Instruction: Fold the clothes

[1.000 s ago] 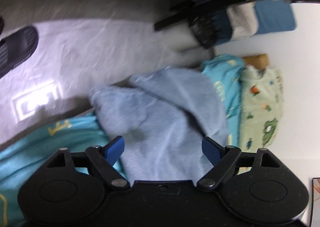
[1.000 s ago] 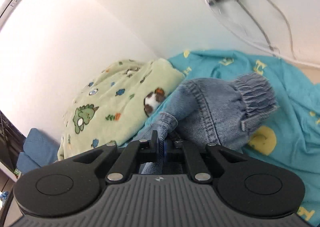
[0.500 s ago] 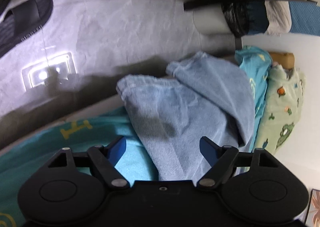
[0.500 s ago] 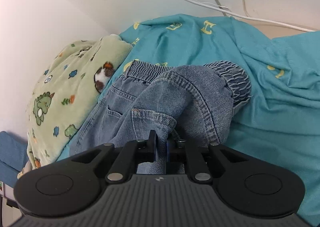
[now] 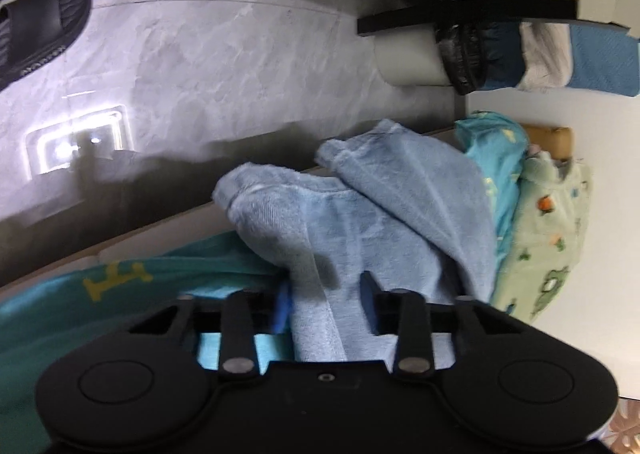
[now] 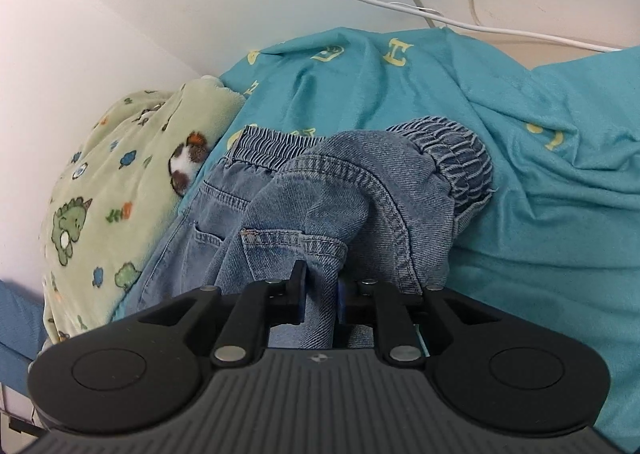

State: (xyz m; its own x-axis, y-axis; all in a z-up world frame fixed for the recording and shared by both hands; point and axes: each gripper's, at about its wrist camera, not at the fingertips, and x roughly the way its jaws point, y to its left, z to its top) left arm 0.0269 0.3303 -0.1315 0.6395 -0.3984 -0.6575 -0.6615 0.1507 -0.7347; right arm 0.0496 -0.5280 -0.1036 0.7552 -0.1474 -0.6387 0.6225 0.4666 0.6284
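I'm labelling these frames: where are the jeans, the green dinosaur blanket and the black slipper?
jeans point(image 6: 360, 190): right wrist view, on the folded-over denim leg.
green dinosaur blanket point(image 6: 120, 182): right wrist view, on its printed middle.
black slipper point(image 5: 40, 30): left wrist view, on its strap.

Left gripper point(image 5: 326, 304) closed on a fold of pale blue garment point(image 5: 360, 222), fabric pinched between its fingers. Garment's two leg ends hang over the bed edge toward 12 o'clock. Teal sheet point(image 5: 60, 294) at 9 o'clock; green dinosaur-print blanket point(image 5: 552, 238) at 3 o'clock. Black slipper point(image 5: 36, 34) on grey floor point(image 5: 220, 54), 10 o'clock.
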